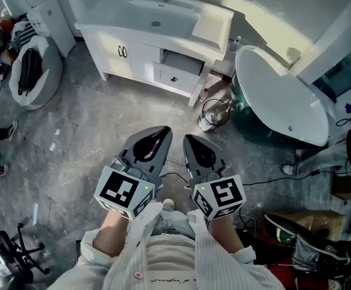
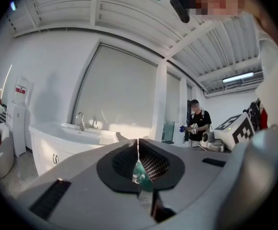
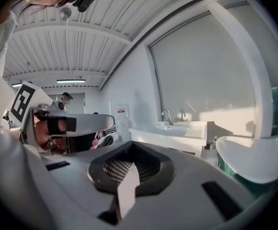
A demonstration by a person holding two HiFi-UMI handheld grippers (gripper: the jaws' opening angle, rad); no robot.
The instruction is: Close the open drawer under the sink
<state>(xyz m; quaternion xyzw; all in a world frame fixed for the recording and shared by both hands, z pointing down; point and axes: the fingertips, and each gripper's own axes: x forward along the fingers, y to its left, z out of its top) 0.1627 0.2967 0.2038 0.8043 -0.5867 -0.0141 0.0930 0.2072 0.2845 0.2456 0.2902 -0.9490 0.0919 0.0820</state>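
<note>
The white vanity point(image 1: 133, 53) with its sink point(image 1: 154, 14) stands at the far side of the room. Its right-hand drawer point(image 1: 176, 71) is pulled out, showing a small dark knob. Both grippers are held close to the person's body, well short of the vanity. The left gripper point(image 1: 161, 133) is shut, its jaws meeting with nothing between them. The right gripper point(image 1: 191, 141) is shut and empty too. In the left gripper view the vanity point(image 2: 57, 147) shows low at the left; the right gripper view has the sink point(image 3: 177, 128) right of centre.
A green-and-white bathtub point(image 1: 281, 101) sits right of the vanity, with a wire basket point(image 1: 214, 113) on the floor between them. A white beanbag point(image 1: 33, 71) lies at left, an office chair point(image 1: 9, 255) at lower left. Cables point(image 1: 266, 180) cross the grey floor. A person point(image 2: 196, 123) stands further off.
</note>
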